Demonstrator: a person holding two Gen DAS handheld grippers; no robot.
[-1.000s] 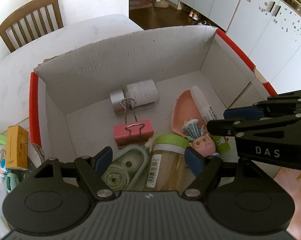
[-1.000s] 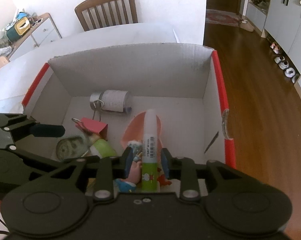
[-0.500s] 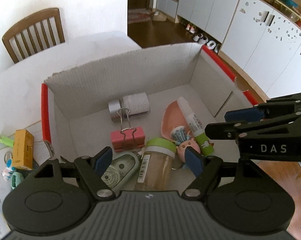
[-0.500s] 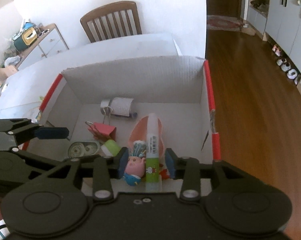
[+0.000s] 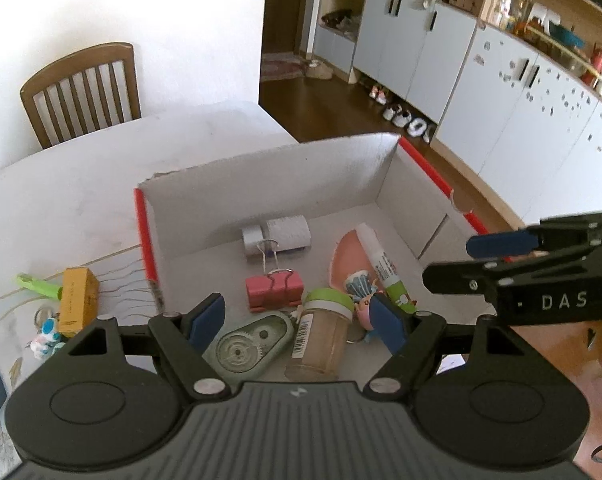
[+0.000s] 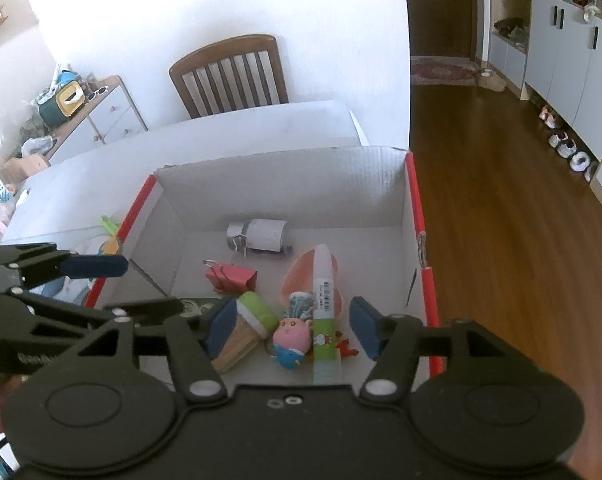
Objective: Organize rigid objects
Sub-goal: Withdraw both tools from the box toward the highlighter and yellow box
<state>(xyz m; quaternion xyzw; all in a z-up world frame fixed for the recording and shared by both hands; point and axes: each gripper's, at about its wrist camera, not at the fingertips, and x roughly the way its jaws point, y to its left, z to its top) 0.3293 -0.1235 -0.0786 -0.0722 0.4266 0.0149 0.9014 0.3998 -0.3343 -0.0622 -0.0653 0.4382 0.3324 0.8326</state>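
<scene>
A red-rimmed cardboard box holds a pink binder clip, a green-lidded jar, a green correction tape, a glue stick lying on a pink scoop, a pink doll keychain and a white roll. My left gripper is open and empty above the box's near side. My right gripper is open and empty above the glue stick and doll.
Left of the box on the white table lie an orange carton, a green marker and a small figure. A wooden chair stands beyond the table. Wood floor and white cabinets are to the right.
Both grippers have risen and drawn back from the box, so it looks smaller. The right gripper let go of the glue stick, which now lies in the box, and its fingers have spread.
</scene>
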